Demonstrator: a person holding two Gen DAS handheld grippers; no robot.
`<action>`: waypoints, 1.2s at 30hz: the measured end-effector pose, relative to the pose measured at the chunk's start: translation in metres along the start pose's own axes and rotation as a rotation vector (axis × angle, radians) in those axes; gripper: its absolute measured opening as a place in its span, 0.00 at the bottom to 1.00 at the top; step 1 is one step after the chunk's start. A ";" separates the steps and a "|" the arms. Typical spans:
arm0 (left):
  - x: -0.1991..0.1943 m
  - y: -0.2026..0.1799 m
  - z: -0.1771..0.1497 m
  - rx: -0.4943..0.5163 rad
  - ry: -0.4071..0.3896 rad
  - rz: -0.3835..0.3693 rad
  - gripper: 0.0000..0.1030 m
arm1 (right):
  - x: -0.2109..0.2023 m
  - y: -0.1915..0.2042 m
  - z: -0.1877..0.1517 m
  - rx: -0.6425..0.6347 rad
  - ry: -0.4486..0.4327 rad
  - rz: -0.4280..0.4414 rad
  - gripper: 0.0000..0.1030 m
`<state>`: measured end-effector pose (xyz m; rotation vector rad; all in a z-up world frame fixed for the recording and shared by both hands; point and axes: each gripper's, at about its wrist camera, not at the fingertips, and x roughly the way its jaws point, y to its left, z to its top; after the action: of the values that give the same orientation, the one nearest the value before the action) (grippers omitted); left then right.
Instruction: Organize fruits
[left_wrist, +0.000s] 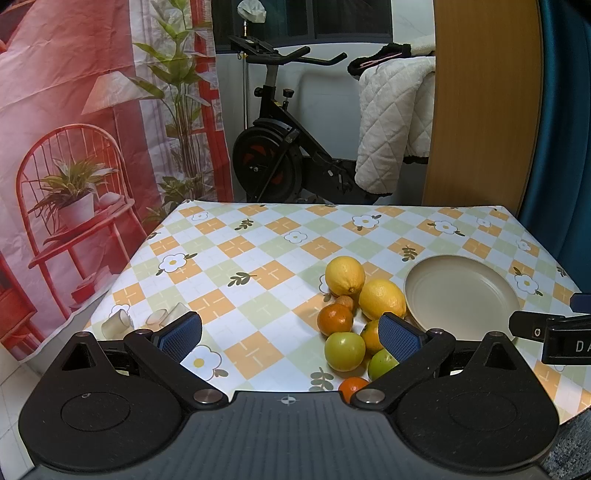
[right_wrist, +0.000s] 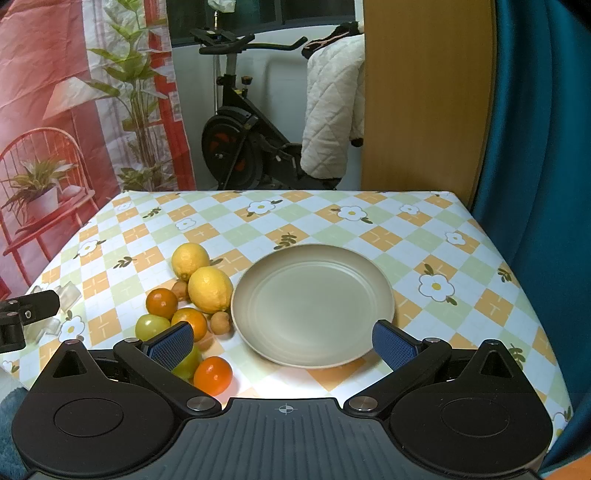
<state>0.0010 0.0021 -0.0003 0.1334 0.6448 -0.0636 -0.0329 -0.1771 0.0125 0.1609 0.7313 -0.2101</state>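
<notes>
Progress 0: plate bare | fruit pile at its 9 o'clock, touching rim, all left for you | ur L gripper wide, nothing held | R gripper wide, nothing held, over plate's 6 o'clock.

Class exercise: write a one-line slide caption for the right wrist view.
Open right gripper hovers before an empty beige plate, with lemons, oranges and green fruits piled beside it.

Beige plate, yellow lemons, orange-green checked tablecloth
</notes>
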 end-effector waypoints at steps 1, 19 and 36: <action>0.000 0.000 0.000 0.000 0.000 0.001 1.00 | 0.000 0.000 0.001 -0.001 0.000 0.000 1.00; 0.011 0.001 -0.001 -0.013 0.015 0.017 1.00 | 0.007 -0.004 -0.005 0.020 0.004 0.024 1.00; 0.034 0.028 -0.013 -0.146 -0.024 -0.017 0.98 | 0.036 -0.006 -0.014 0.043 -0.096 0.214 1.00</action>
<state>0.0234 0.0316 -0.0284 -0.0135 0.6248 -0.0340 -0.0179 -0.1848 -0.0226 0.2670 0.6098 -0.0298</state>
